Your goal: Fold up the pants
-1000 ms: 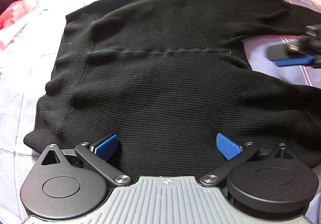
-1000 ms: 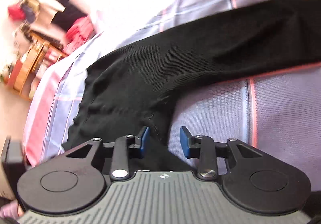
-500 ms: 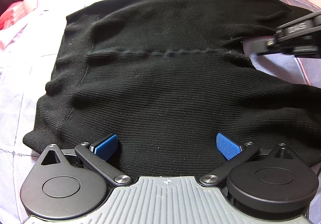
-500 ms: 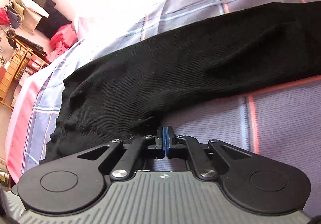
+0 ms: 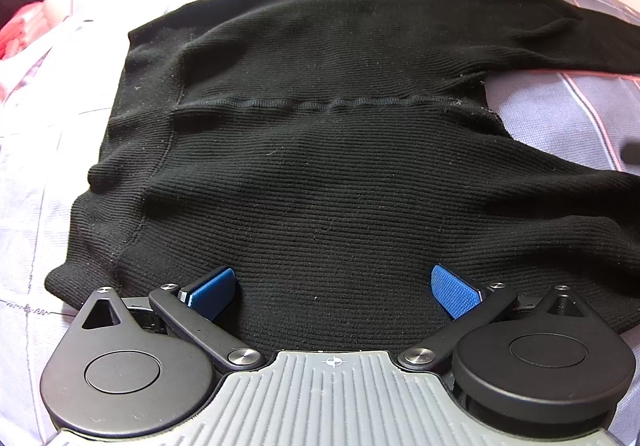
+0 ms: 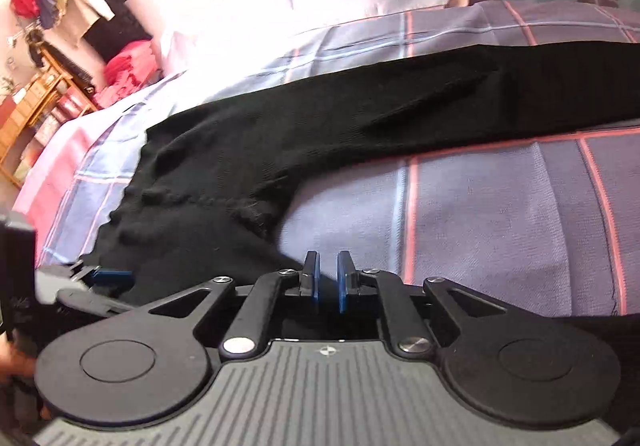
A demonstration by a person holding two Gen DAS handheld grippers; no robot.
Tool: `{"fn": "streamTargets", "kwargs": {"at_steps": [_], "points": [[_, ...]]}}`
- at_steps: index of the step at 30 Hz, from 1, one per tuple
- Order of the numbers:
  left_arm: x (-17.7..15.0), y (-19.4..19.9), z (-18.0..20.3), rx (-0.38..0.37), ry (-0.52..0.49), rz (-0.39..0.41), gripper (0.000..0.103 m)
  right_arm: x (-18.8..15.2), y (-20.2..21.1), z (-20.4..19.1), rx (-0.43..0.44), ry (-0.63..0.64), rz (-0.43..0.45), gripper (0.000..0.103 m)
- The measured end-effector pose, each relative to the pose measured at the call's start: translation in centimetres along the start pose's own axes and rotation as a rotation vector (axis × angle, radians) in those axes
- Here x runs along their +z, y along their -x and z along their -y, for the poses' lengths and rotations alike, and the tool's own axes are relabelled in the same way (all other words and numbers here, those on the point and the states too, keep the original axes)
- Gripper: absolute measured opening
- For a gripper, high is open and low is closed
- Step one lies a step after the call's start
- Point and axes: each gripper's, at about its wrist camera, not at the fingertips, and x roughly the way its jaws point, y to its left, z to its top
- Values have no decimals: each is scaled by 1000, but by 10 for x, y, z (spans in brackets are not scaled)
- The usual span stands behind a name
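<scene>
Plaid-quilted bed (image 5: pixel 568 118) bearing ribbed black knit pants (image 5: pixel 320 174), spread flat, legs diverging rightward. Left claw (image 5: pixel 334 292) spread wide over waistband fabric; right claw (image 6: pixel 327 280) slightly parted, pinching nothing, beside crotch.

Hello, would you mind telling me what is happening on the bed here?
A person with a gripper in each hand is folding black pants laid flat on a plaid bedsheet, both legs running off to the right. The left gripper sits wide open at the waistband side, holding nothing. The right gripper, jaws slightly apart with nothing between them, is near the crotch. No fold is made yet.
</scene>
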Motion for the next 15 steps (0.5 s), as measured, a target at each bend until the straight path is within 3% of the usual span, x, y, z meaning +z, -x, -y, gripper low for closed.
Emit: {"fn": "streamTargets", "kwargs": {"at_steps": [2, 4, 5, 7, 9, 10, 11, 13, 15], "points": [[0, 0, 0, 0, 0, -1, 103, -13, -2, -3, -5, 12, -58, 31], [0, 0, 0, 0, 0, -1, 103, -25, 0, 6, -20, -13, -107, 31], [1, -1, 1, 0, 0, -3, 103, -30, 6, 13, -20, -38, -96, 26], [1, -1, 0, 0, 0, -7, 103, -31, 18, 23, -58, -93, -71, 27], [2, -2, 0, -1, -2, -9, 103, -33, 31, 27, -93, -96, -40, 39], [2, -2, 0, -2, -3, -9, 103, -35, 34, 29, -95, -93, -45, 51], [2, -2, 0, -2, -2, -9, 103, -38, 34, 33, -98, -87, -68, 55], [2, -2, 0, -2, -2, -10, 103, -45, 42, 39, -106, -76, -71, 47], [3, -3, 0, 0, 1, -15, 103, -46, 57, 49, -123, -122, -42, 47]]}}
